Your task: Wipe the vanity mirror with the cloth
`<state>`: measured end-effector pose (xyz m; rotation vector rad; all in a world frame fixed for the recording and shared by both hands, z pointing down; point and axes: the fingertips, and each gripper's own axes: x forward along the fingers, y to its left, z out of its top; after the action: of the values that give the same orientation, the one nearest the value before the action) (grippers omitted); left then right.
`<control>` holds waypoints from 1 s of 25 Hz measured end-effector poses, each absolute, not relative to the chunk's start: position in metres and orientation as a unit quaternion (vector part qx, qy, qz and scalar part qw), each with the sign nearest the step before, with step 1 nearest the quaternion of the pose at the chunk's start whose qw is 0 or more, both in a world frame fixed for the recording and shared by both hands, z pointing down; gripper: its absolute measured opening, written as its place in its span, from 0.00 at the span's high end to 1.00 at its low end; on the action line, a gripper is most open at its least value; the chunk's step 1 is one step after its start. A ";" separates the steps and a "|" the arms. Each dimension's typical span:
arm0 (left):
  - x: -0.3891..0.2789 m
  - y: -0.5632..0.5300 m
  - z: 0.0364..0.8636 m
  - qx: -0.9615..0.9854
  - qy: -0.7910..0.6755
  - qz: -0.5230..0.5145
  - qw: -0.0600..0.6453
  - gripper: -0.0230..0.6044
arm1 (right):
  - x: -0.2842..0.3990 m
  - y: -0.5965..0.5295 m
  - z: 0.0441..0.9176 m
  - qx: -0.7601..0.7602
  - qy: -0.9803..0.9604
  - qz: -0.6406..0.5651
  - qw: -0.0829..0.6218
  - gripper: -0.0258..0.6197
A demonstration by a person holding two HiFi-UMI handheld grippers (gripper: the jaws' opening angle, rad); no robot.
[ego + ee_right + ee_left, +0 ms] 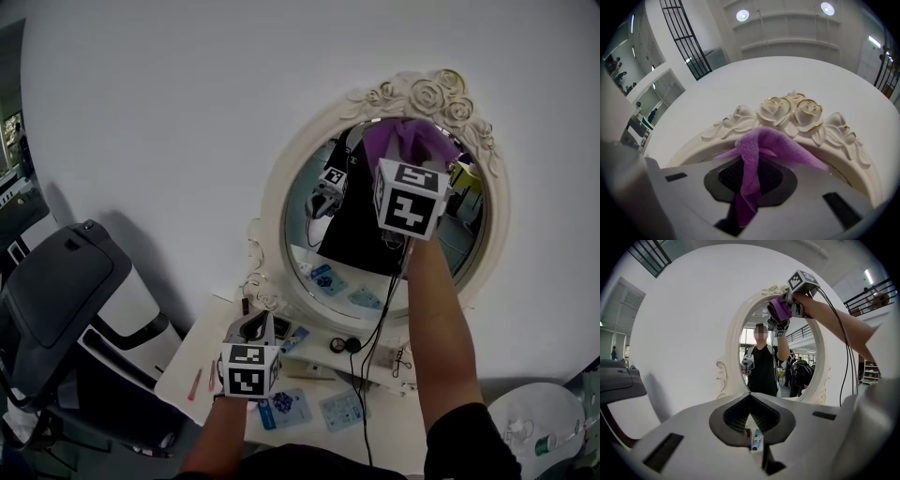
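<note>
The purple cloth (754,154) is bunched against the top of the oval mirror (281,216), just under the roses (787,110) carved on its frame. The right tool (750,173) pinches it, a strip of cloth hanging down between the jaws. The left tool (751,416) is held low over the bench (202,361) below the mirror, its jaws pressed together on nothing.

Plain white wall (141,112), white table (202,347) against it. Dark grey chair (66,281) at left. Black railing (686,42) and round ceiling lights (743,15) overhead.
</note>
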<state>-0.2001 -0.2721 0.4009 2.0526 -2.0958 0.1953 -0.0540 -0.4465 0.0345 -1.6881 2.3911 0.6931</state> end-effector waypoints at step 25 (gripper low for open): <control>-0.240 -0.268 0.418 0.665 -0.733 0.077 0.120 0.97 | -0.180 -0.435 0.128 -0.457 0.848 0.268 0.004 0.88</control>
<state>-0.2395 -0.2676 0.4179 1.9437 -2.1415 0.2264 -0.1796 -0.4347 0.1280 -1.4313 2.6584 0.8383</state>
